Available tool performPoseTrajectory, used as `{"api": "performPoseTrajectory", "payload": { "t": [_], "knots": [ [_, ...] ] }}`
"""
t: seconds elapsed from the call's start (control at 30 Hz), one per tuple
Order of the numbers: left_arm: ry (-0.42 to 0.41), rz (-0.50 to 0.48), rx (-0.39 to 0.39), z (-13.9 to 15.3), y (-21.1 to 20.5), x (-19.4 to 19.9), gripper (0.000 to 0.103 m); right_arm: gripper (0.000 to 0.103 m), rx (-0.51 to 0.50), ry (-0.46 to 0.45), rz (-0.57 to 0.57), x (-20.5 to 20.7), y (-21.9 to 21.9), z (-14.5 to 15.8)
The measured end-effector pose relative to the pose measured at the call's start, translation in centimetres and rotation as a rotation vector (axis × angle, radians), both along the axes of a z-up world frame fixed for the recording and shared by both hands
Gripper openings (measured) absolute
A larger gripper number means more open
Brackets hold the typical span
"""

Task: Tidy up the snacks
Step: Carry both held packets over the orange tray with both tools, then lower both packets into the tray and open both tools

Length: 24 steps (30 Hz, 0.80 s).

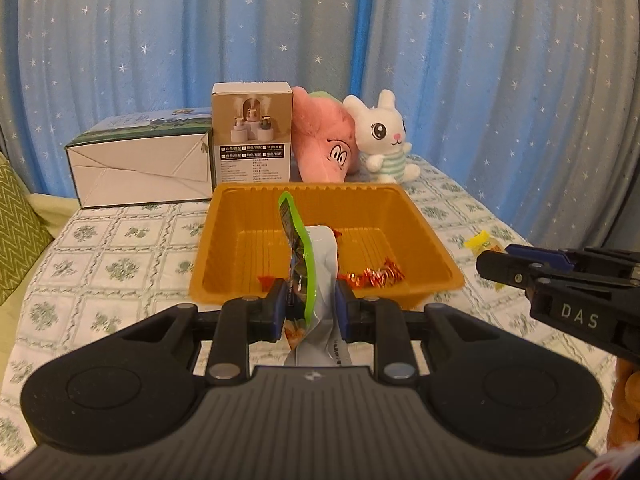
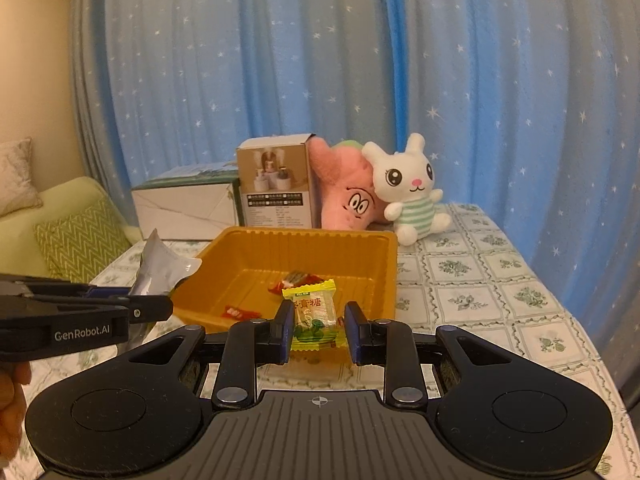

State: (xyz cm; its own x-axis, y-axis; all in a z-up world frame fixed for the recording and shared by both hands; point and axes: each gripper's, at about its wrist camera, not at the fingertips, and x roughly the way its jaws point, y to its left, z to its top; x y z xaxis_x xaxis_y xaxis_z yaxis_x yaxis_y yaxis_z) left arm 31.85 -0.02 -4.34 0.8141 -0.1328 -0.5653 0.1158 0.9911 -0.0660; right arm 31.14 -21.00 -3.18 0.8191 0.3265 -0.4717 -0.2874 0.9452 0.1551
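An orange plastic tray [image 1: 416, 224] sits on the patterned tablecloth, also in the right wrist view [image 2: 384, 264]. Red-wrapped candies [image 1: 374, 276] lie in it, also seen from the right wrist [image 2: 296, 280]. My left gripper [image 1: 310, 308] is shut on a green-edged silver snack packet [image 1: 316, 264], held upright at the tray's near rim; the packet also shows in the right wrist view [image 2: 160, 268]. My right gripper [image 2: 316, 330] holds a yellow wrapped candy [image 2: 314, 316] between its fingers, just before the tray's near right corner. The candy shows in the left wrist view [image 1: 482, 242].
Behind the tray stand a white box [image 1: 140, 168], a small brown box [image 1: 252, 136], a pink plush [image 1: 328, 144] and a white bunny plush [image 1: 384, 136]. A blue star curtain hangs behind. A green cushion [image 2: 76, 240] lies at the left.
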Motion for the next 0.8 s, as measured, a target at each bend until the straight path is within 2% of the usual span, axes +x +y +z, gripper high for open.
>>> {"api": "performPoseTrajectory", "payload": {
  "t": [0.37, 0.8],
  "knots": [
    [0.001, -0.007, -0.020, -1.2, -0.1, 4.6, 0.023, 0.027, 0.051, 0.061, -0.048, 6.0, 0.0, -1.6],
    [0.008, 0.040, -0.029, -2.1, 2.5, 9.7, 0.023, 0.027, 0.093, 0.092, -0.044, 9.8, 1.1, -2.5]
  ]
}}
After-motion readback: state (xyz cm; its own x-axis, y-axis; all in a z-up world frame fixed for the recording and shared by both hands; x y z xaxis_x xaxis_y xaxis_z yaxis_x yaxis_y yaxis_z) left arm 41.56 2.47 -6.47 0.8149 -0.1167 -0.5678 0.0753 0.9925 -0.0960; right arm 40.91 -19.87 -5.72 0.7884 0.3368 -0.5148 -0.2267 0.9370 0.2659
